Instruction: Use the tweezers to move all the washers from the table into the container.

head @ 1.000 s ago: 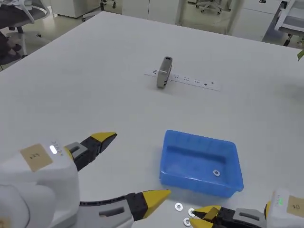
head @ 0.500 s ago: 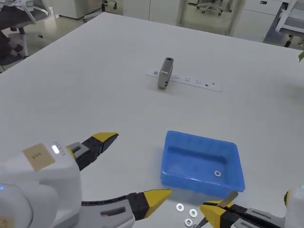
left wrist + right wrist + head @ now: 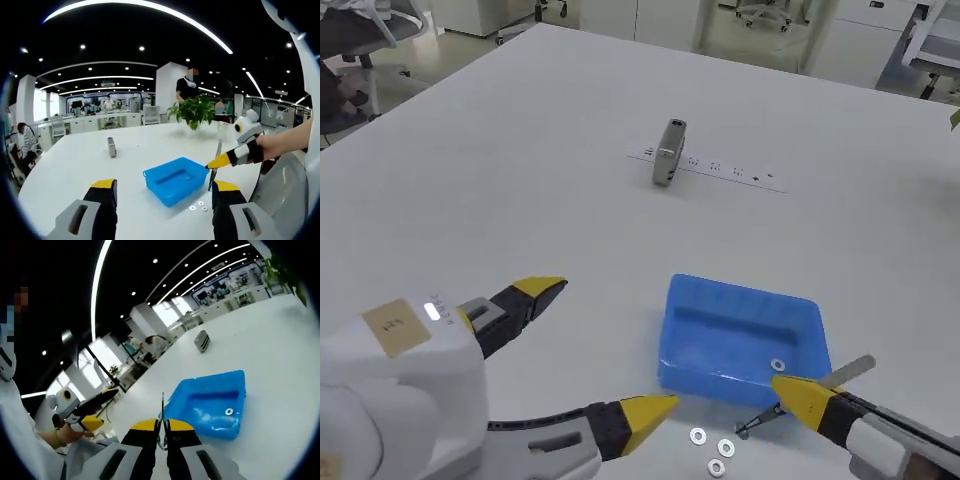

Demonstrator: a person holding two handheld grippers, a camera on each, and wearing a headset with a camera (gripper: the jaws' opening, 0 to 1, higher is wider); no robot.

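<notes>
Table [image 3: 520, 180]: a wide white top on which everything is set.
Left gripper [image 3: 615, 345]: held at about 8 o'clock from the container, with the jaws spread wide and nothing gripped between them.
Container [image 3: 740, 292]: a blue tray is seen near the table's near edge, open side up.
Right gripper [image 3: 792, 392]: brought in at about 5 o'clock from the container, with the jaws clenched on the tweezers.
Grey block [image 3: 666, 152]: stood on a white strip well apart from the container, at about 11 o'clock (no part in the task is judged for it).
Tweezers [image 3: 756, 421]: gripped near their middle, with the tips slanted down toward the table near the loose washers. Whether a washer is pinched in the tips cannot be told.
Loose washers [image 3: 697, 436]: three are counted on the table in a close group just off the container's front wall, at about 6 o'clock from it.
Washer in container [image 3: 777, 366]: one is seen lying flat on the blue floor near the front wall.
Task state: one washer is judged delivered and three are left to be picked and dropped, so the job is put at an early stage.
</notes>
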